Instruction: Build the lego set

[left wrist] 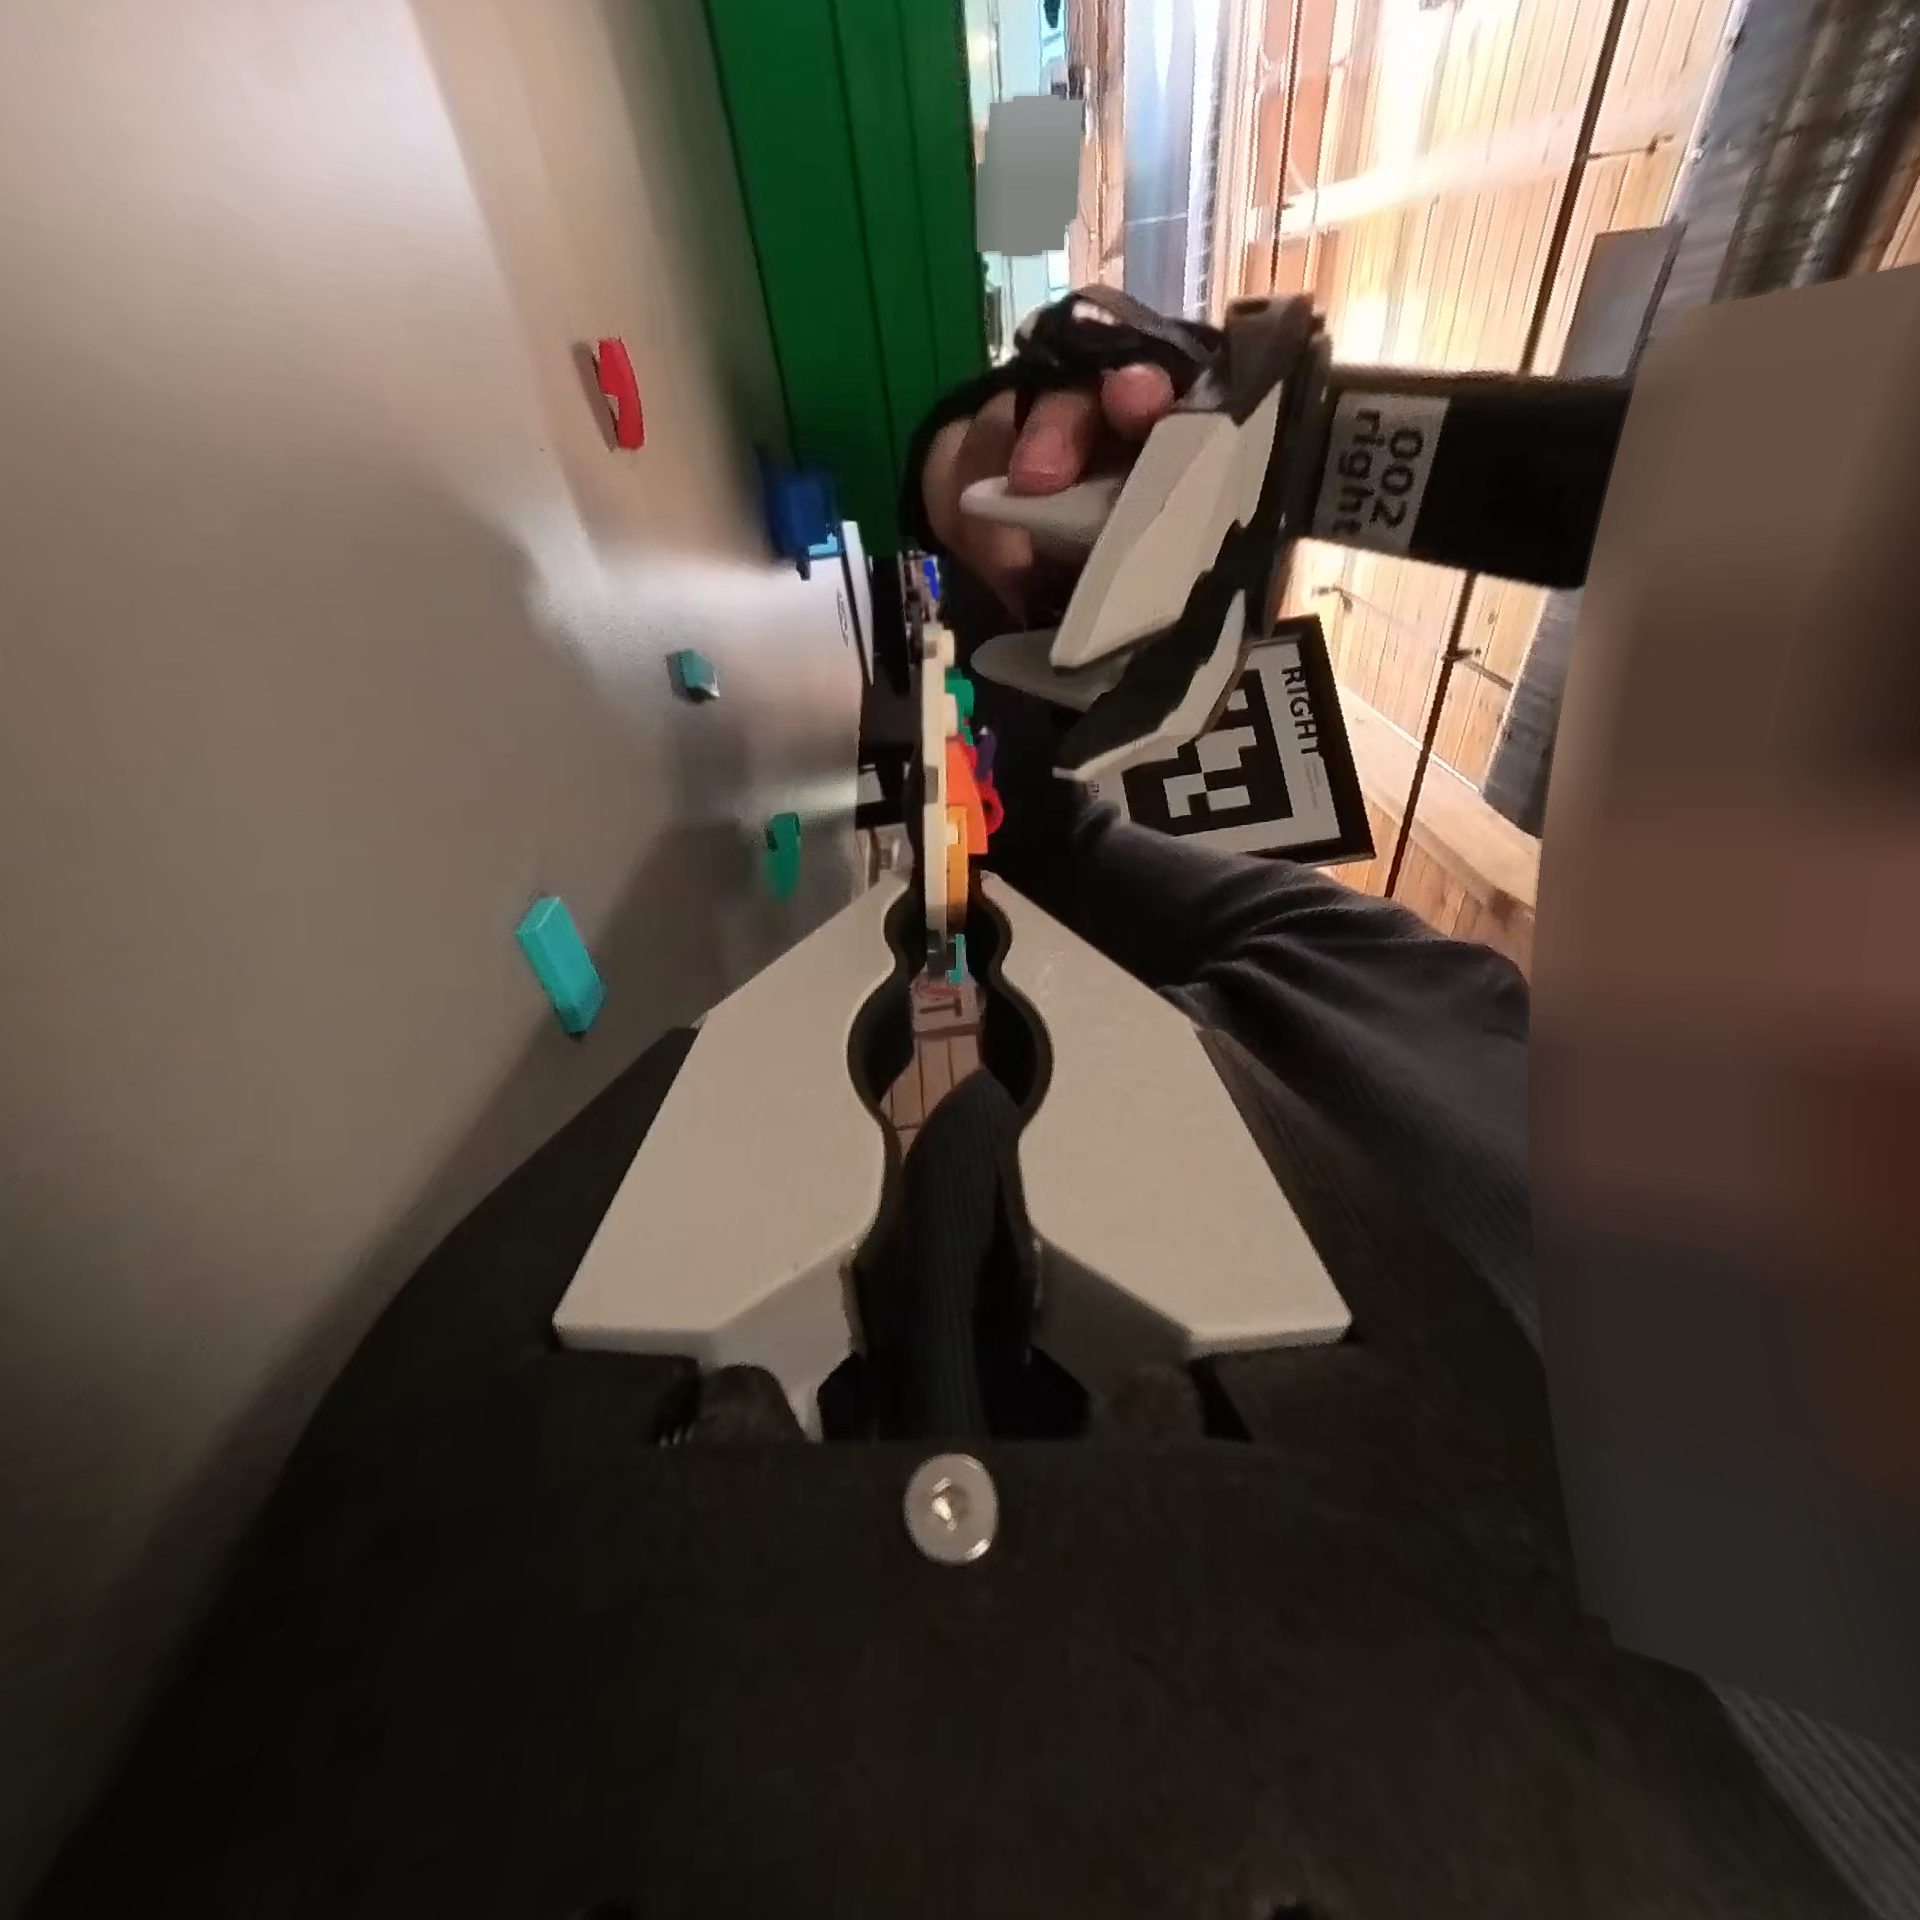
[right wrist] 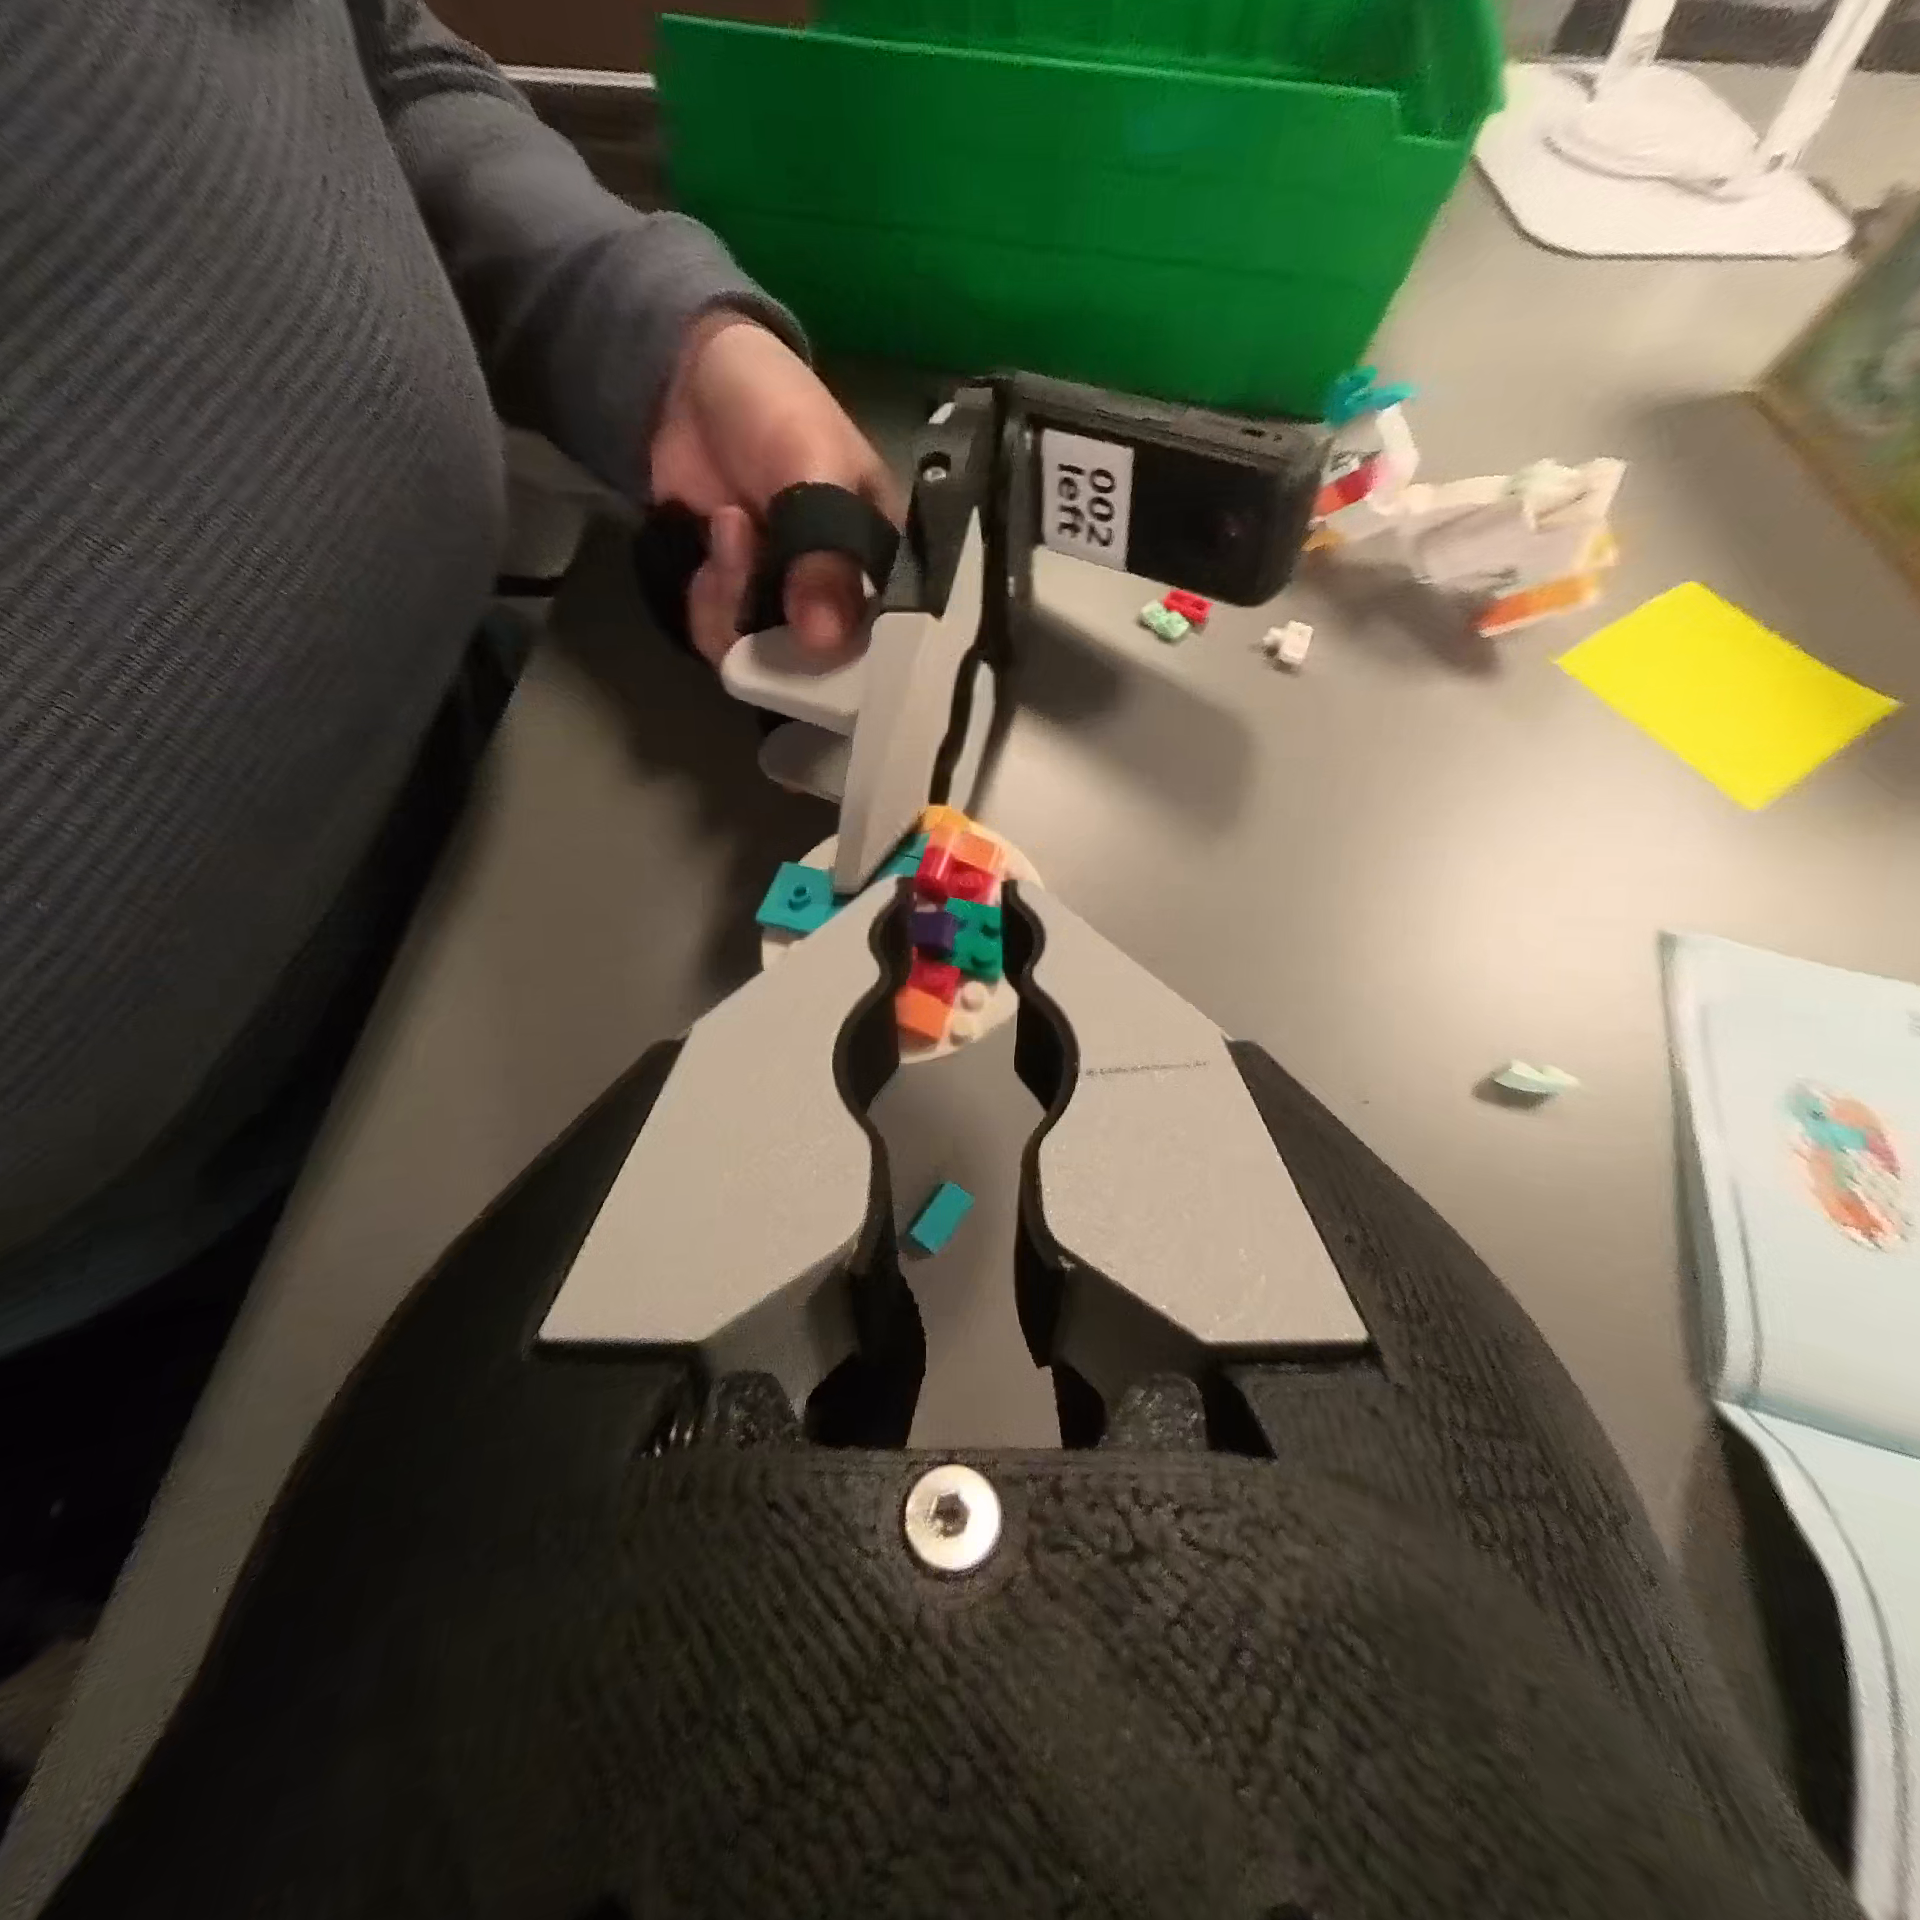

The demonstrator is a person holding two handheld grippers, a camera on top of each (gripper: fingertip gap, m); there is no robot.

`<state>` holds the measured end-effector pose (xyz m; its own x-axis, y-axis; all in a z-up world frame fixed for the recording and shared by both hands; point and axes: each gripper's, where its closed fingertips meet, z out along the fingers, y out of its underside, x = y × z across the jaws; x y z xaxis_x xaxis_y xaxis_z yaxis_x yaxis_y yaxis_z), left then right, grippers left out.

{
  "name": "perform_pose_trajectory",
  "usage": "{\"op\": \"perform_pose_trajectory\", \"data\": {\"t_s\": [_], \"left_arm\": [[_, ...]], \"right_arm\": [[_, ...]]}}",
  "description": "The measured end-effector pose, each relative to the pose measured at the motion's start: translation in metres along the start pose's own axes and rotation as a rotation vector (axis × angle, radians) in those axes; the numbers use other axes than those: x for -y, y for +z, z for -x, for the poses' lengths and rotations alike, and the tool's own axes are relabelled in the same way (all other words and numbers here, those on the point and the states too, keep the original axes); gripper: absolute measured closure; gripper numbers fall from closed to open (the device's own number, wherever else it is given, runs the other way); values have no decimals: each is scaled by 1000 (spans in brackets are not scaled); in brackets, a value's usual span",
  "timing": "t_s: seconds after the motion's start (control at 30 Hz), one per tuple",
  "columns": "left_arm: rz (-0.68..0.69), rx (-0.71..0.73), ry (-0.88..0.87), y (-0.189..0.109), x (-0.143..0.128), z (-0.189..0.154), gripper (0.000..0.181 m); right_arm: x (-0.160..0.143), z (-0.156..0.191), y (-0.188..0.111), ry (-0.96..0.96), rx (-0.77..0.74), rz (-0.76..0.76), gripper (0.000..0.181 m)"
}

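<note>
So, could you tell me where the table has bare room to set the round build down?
Bare table lies between the yellow sheet and the booklet. It is crowded near the green bin, by the white build and loose bricks.

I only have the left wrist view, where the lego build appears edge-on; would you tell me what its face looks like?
Observer: The round lego build, held by the left hand-held gripper, carries red, orange, purple and teal bricks.
Operator: Is the right hand-held gripper holding a piece?
Observer: No, it is open and empty.
Operator: Any instructions nearby?
Observer: An open booklet lies on the table to its right.
</note>
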<state>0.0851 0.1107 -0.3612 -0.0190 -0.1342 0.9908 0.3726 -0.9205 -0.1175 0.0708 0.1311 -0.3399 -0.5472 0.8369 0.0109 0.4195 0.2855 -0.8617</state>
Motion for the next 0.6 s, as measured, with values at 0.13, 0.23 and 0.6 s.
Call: {"op": "perform_pose_trajectory", "data": {"t_s": [0.13, 0.23, 0.6], "left_arm": [[15, 13, 8, 1, 0, 2, 176], [7, 13, 10, 1, 1, 2, 176], [-52, 0, 45, -3, 8, -2, 177]], "right_arm": [[-1, 3, 5, 71, 61, 17, 169], [-5, -4, 5, 59, -6, 50, 166], [-21, -17, 4, 943, 54, -192, 144]]}}
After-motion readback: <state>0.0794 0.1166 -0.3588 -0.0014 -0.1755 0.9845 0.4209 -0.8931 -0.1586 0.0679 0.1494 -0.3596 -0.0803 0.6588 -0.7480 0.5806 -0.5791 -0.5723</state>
